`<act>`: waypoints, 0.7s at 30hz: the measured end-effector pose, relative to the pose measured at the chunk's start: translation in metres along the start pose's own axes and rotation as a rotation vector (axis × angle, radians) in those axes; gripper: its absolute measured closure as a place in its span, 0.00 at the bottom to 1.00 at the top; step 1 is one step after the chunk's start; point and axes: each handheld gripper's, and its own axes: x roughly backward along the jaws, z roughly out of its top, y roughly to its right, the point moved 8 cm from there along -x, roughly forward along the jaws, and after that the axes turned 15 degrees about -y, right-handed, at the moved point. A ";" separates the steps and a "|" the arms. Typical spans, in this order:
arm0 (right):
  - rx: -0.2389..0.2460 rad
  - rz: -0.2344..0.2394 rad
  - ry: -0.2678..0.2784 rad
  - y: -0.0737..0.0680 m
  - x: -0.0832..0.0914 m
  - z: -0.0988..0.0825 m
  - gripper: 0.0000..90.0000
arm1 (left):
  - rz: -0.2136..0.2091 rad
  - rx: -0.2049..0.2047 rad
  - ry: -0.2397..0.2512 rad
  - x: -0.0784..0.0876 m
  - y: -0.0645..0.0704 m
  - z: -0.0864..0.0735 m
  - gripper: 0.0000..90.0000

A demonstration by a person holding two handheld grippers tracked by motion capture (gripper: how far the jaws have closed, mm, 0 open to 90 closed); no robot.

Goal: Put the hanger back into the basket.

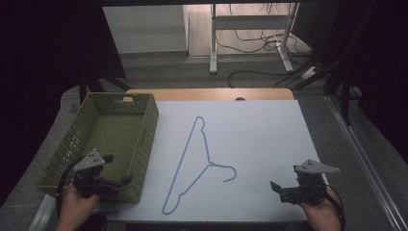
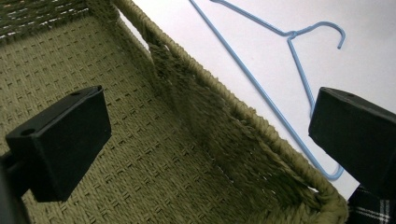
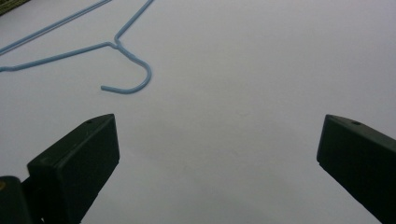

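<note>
One blue wire hanger [image 1: 192, 163] lies flat on the white tabletop [image 1: 260, 144], roughly in the middle of it, its hook curling toward three o'clock and its long side running from twelve down to about seven. One green woven basket [image 1: 86, 115] sits at nine o'clock from the hanger, along the table's left edge, with nothing inside that I can see.

There are two grippers, one in each hand. The left gripper [image 1: 126, 181] hangs over the basket's near corner, at about eight o'clock from the hanger; its jaws stand spread wide with nothing between them, one over the weave and one out past the rim. The right gripper [image 1: 274, 186] sits at about four o'clock, near the hook but clear of it, jaws likewise spread and empty over bare table.
</note>
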 end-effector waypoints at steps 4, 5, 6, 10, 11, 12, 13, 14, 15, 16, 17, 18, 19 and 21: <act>0.008 -0.011 0.007 0.000 0.001 -0.001 0.00 | 0.014 -0.017 -0.003 -0.001 0.000 0.000 0.00; 0.008 -0.011 0.007 0.000 0.001 -0.001 0.00 | 0.014 -0.017 -0.003 -0.001 0.000 0.000 0.00; 0.009 -0.010 0.008 0.000 0.001 0.000 0.00 | 0.018 -0.016 -0.004 -0.001 0.000 0.000 0.00; 0.020 0.002 0.006 -0.003 -0.001 0.000 0.00 | -0.006 0.003 -0.001 -0.001 -0.001 0.000 0.00; 0.021 0.003 0.002 -0.003 -0.002 -0.001 0.00 | -0.014 0.007 0.003 0.000 -0.001 0.000 0.00; 0.025 0.002 0.000 -0.003 -0.002 -0.001 0.00 | -0.014 0.010 0.006 0.000 -0.001 0.000 0.00; 0.026 0.002 0.001 -0.003 -0.002 -0.001 0.00 | -0.014 0.010 0.006 0.000 -0.001 0.000 0.00; 0.026 0.002 0.001 -0.003 -0.002 -0.001 0.00 | -0.015 0.014 0.007 0.001 -0.001 0.000 0.00; 0.026 0.003 0.003 -0.004 -0.002 -0.001 0.00 | -0.018 0.013 0.005 0.001 0.000 0.001 0.00; 0.022 0.005 0.006 -0.004 -0.002 -0.001 0.00 | -0.016 0.009 0.006 0.001 0.000 0.001 0.00; 0.013 0.011 0.018 -0.004 -0.001 0.000 0.00 | -0.007 0.001 0.004 0.000 0.000 0.001 0.00; 0.013 0.011 0.018 -0.004 -0.001 0.000 0.00 | -0.007 0.001 0.004 0.000 0.000 0.001 0.00; 0.017 0.003 0.021 -0.003 0.000 0.001 0.00 | -0.004 -0.002 -0.003 -0.001 0.000 0.001 0.00; 0.025 0.000 0.021 -0.003 0.000 0.001 0.00 | -0.011 0.001 -0.007 -0.001 0.001 0.001 0.00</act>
